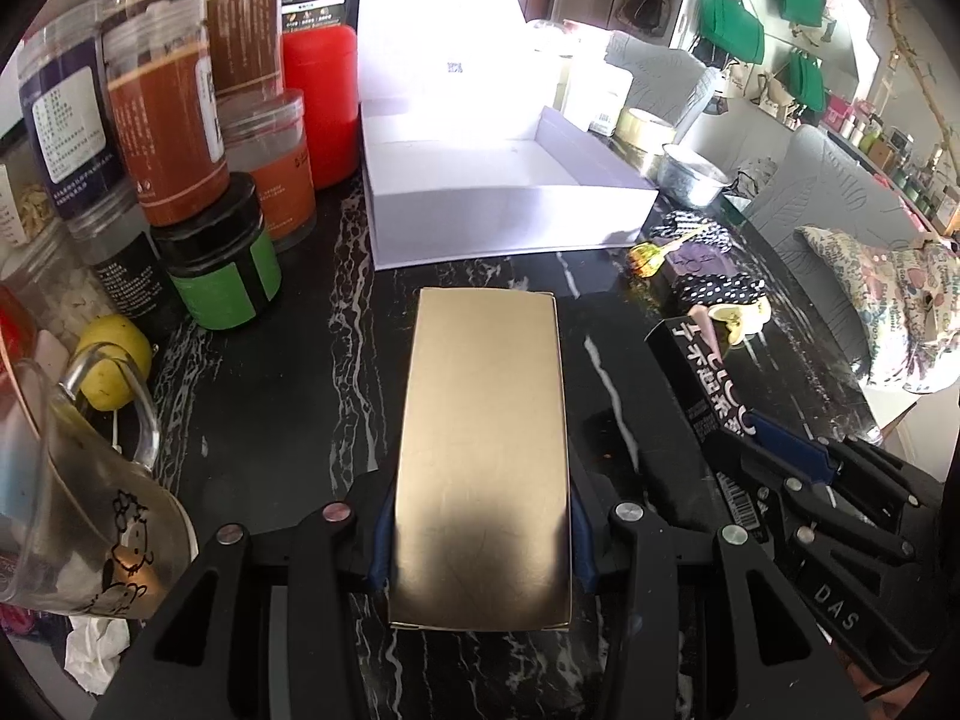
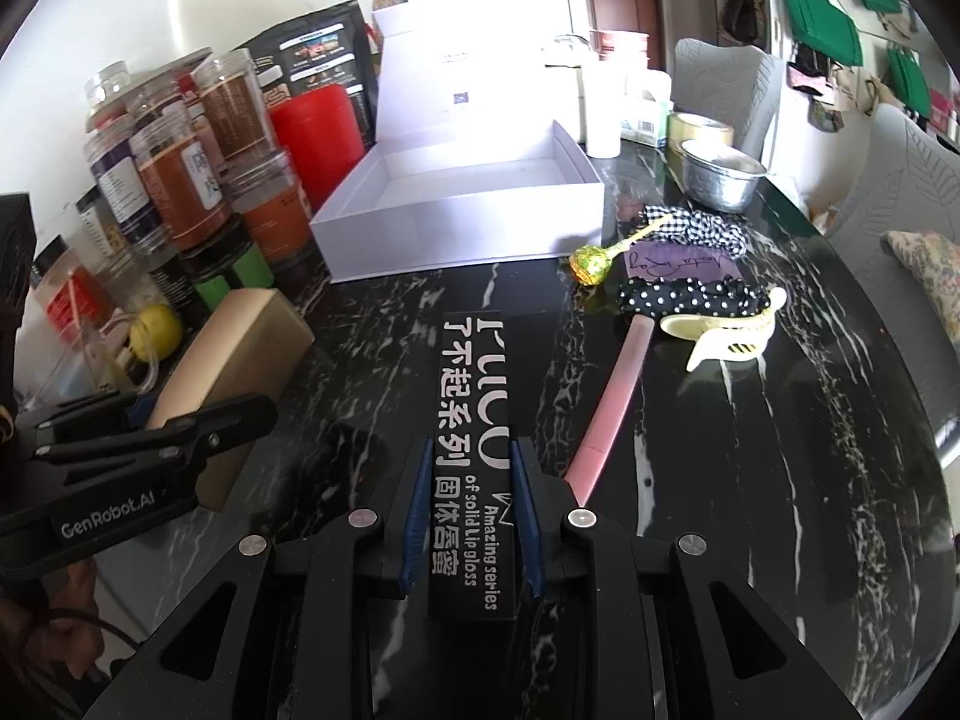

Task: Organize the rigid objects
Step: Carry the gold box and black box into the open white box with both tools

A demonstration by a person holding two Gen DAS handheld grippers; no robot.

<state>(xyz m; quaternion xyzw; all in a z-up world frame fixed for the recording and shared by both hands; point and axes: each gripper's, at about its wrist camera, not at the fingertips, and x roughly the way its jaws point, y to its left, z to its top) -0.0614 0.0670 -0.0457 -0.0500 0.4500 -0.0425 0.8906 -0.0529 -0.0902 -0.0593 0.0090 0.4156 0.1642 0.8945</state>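
Gold box [image 1: 483, 456] sits clamped between the blue pads of the left claw [image 1: 480, 546], held lengthwise and pointing away toward the far side of the black marble surface [image 1: 288, 420]. From the right wrist view the same box shows at the left, gripped near its near end, its far end pointing at the jars.

The right claw [image 2: 471, 516] is clamped on a black carton [image 2: 474, 450] with white lettering; its blue pads [image 2: 415, 516] press both long sides. The carton runs straight away from the camera. Whether either package clears the marble cannot be told.

Beyond both packages a white open box [image 2: 462, 234] stands on the surface, lid up at its far side, its tray showing nothing inside. Left of it crowd jars [image 1: 168, 138], a red canister [image 1: 321, 102] and a green-labelled jar [image 1: 225, 264]. A lemon [image 1: 114, 369] lies near them, with a glass mug [image 1: 78, 480] at the near left.

Right of the carton lies a pink stick [image 2: 606, 402], slanting away to the right. Farther off are a lollipop [image 2: 591, 264], a dotted scrunchie [image 2: 690, 294], a checked scrunchie [image 2: 702, 225] and a cream hair clip [image 2: 726, 336] just beside the dotted one. A metal bowl [image 2: 720, 177] and a tape roll [image 2: 702, 126] stand at the far right.
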